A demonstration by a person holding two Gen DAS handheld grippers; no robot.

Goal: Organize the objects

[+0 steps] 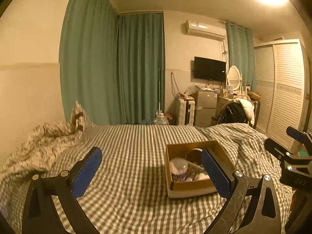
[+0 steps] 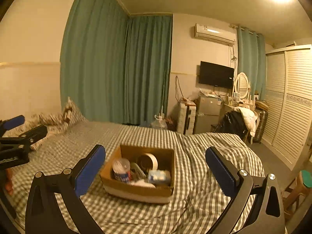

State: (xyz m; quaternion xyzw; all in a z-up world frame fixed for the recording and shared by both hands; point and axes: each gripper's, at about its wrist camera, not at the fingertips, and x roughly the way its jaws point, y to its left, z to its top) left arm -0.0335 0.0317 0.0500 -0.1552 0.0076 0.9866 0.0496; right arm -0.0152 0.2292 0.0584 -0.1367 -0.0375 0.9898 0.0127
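An open cardboard box [image 2: 136, 190] sits on the checked bed. It holds a round clear tub of cotton swabs [image 2: 121, 168], a roll of tape [image 2: 148, 160], a small white-and-blue pack [image 2: 159, 176] and other small items. In the left wrist view the box [image 1: 190, 186] lies just behind my left gripper's right finger. My left gripper [image 1: 152, 170] is open and empty above the bed, left of the box. My right gripper [image 2: 156, 172] is open and empty, held above and in front of the box. Each gripper shows at the edge of the other's view.
The bed has a grey-and-white checked sheet [image 2: 204, 195] with rumpled pillows [image 1: 48, 136] at the left by the wall. Beyond the bed stand a suitcase [image 2: 186, 117], a small fridge [image 2: 208, 115], a dressing table with chair, and a louvred wardrobe [image 2: 288, 107] at the right.
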